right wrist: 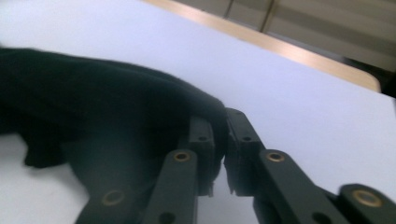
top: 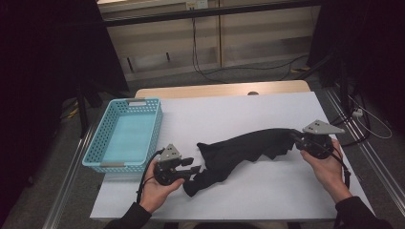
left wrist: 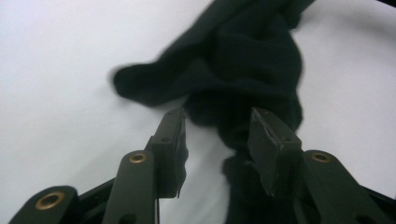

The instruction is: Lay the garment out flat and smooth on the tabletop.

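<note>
I see dim room light, black corners in the high view, white table cover [top: 248,114] evenly lit without glare, soft shadow under dark cloth [top: 248,145], my gripper views soft, near jaws blurred, cloth folds lost in black.

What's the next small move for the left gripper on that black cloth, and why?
Probably close the left gripper on the fold between its jaws. They stand open around the near end of the black cloth, pads not pressing, while the right gripper already pinches the far edge. Gripping both ends would let it be lifted toward the blue basket.
</note>
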{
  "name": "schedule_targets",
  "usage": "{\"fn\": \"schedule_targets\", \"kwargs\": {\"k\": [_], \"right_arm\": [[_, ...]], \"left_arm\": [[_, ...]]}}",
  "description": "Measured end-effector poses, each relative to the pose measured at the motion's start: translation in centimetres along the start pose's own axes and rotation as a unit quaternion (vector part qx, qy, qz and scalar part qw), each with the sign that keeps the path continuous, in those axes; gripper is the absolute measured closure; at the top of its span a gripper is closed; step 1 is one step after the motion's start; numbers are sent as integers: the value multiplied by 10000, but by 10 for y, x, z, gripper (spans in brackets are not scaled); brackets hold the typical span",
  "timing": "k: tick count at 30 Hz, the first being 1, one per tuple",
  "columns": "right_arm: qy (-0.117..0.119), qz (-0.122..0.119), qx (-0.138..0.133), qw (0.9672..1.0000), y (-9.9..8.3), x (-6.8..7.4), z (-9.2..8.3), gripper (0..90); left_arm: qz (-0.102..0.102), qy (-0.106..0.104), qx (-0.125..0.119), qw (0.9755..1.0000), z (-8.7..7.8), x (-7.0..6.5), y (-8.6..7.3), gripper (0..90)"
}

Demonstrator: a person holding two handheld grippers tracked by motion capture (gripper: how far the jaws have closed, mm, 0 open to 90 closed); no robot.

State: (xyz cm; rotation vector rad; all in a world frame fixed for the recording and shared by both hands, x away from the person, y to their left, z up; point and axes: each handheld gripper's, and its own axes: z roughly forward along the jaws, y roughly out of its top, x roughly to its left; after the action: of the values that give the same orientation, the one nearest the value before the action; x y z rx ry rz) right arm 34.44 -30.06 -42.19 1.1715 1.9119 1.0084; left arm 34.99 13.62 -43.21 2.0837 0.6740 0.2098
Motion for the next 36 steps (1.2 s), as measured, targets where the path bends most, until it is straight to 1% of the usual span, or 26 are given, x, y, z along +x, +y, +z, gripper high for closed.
{"fn": "schedule_targets", "kwargs": {"k": [2,5,6,8,9,10,11,12,13,14,15,16,17,18,19,20,22,23,24,26,27,28,29,30,35,36], "right_arm": [[135,-86,-27,9999,2,9,1,721],[153,-123,-89,9998,6,15,1,626],[266,-163,-184,9993,11,21,0,597],[328,-170,-238,9990,13,25,-1,579],[393,-220,-278,9986,15,31,-1,569],[571,-364,-332,9972,20,45,0,566],[571,-364,-332,9972,20,45,0,566],[782,-510,-350,9950,24,62,3,563],[782,-510,-350,9950,24,62,3,563],[994,-636,-317,9925,28,78,8,561],[1133,-696,-305,9907,29,85,11,561],[1217,-775,-272,9892,31,93,15,561],[1217,-775,-272,9892,31,93,15,561],[1406,-858,-234,9861,34,108,20,557],[1406,-858,-234,9861,34,108,20,557],[1488,-870,-230,9848,35,113,22,556],[1805,-985,-219,9784,41,133,30,539],[1805,-985,-219,9784,41,133,30,539],[2001,-1061,-185,9738,47,146,37,499],[2142,-1084,-126,9707,53,160,48,410],[2142,-1084,-126,9707,53,160,48,410],[2210,-1170,27,9682,56,172,59,393],[2210,-1170,27,9682,56,172,59,393],[2290,-1143,8,9667,59,181,67,376],[2310,-1222,76,9652,63,193,77,343],[2410,-1219,241,9625,60,197,85,339]], "left_arm": [[79,-75,90,9999,5,-6,0,530],[125,-98,103,9998,4,-10,0,529],[119,-120,110,9998,4,-10,0,527],[70,-213,74,9997,3,-11,-1,523],[95,-238,90,9996,3,-13,-1,522],[183,-248,168,9994,5,-15,-2,522],[183,-248,168,9994,5,-15,-2,523],[229,-318,240,9989,8,-17,-3,530],[229,-318,240,9989,8,-17,-3,541],[276,-319,339,9985,10,-17,-4,553],[272,-340,408,9982,13,-17,-5,582],[254,-400,642,9968,17,-16,-8,622],[254,-400,642,9968,17,-16,-8,654],[191,-469,776,9957,21,-13,-13,708],[191,-469,776,9957,21,-13,-13,762],[154,-506,839,9951,23,-11,-15,762],[157,-555,860,9946,23,-12,-14,831],[157,-555,860,9946,23,-12,-14,835],[154,-567,888,9943,24,-13,-15,839],[154,-555,879,9945,24,-13,-14,839],[154,-555,879,9945,24,-13,-14,839],[168,-572,880,9943,24,-12,-14,839],[168,-572,880,9943,24,-12,-14,839],[130,-571,864,9945,25,-12,-15,839],[121,-552,875,9946,25,-11,-15,839],[111,-551,874,9946,25,-12,-15,839]]}}
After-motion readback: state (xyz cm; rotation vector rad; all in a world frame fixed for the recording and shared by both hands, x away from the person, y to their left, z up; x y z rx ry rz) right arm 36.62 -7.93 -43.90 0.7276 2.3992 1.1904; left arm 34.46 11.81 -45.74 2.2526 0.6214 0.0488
